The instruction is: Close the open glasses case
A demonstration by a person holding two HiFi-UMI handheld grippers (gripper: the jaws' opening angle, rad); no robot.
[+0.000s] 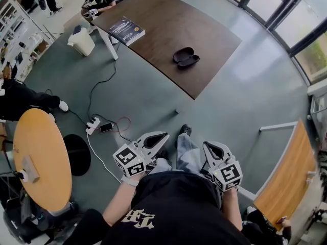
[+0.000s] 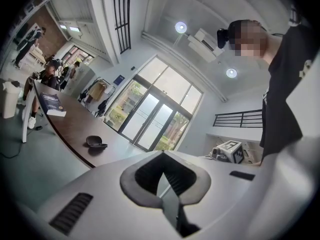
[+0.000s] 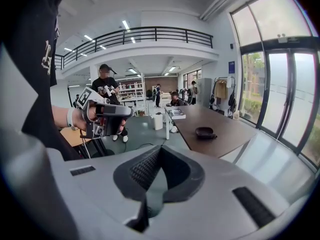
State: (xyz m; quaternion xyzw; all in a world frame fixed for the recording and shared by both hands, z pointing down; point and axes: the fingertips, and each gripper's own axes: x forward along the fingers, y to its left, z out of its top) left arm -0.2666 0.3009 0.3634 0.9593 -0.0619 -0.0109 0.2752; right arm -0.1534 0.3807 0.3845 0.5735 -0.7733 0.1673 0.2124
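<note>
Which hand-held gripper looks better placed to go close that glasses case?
Right, narrowly. The left hand-held gripper and right hand-held gripper are both near the body, far from the open case; the right's view faces it more squarely.

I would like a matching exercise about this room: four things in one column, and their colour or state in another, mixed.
1 glasses case
2 book
3 power strip
4 round table

a white, on the floor
b orange top
c open, on the brown table
d shut, on the brown table

Pairs: 1-c, 2-d, 3-a, 4-b
</note>
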